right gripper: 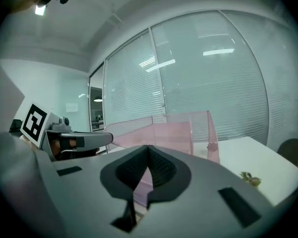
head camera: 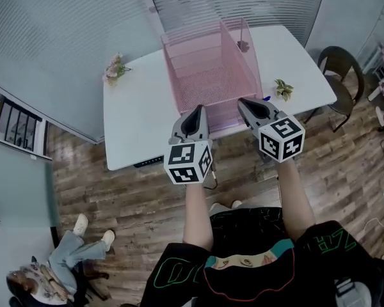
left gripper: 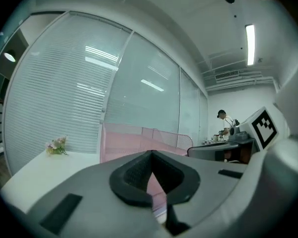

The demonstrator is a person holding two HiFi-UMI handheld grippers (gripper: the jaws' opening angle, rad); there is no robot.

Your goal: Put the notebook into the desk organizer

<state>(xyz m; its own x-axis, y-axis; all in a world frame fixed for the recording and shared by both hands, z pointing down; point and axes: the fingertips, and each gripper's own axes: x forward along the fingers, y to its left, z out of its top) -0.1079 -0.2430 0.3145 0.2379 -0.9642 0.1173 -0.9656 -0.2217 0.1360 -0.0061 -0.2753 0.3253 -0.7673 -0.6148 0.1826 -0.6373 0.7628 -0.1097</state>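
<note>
Wooden plank floor (head camera: 115, 190) spreads under everything, and a glass wall (head camera: 57, 37) with blinds runs behind the white bench (head camera: 134, 120). The pink mesh desk organizer (head camera: 208, 75) stands on the middle of the bench, its tall walls at the back and right and its low open side facing me; both claw views look across it (left gripper: 124, 143) (right gripper: 174, 133). A dark chair (head camera: 342, 66) sits just off the bench's right end, and a seated person (head camera: 57, 267) is on the floor side at lower left, well apart from me.

I hold my left claw (head camera: 197, 109) and my right claw (head camera: 244, 101) side by side above the bench's near edge, both pointing roughly level at the organizer. In its own view my left claw (left gripper: 151, 153) has its jaws pressed together with nothing between them. My right claw (right gripper: 148, 148) is closed the same way, empty.

I cannot make out the notebook in any view; neither claw carries it.

A flower sprig (head camera: 115, 68) lies at the bench's far left corner, and a smaller green sprig (head camera: 283, 88) lies right of the organizer.
</note>
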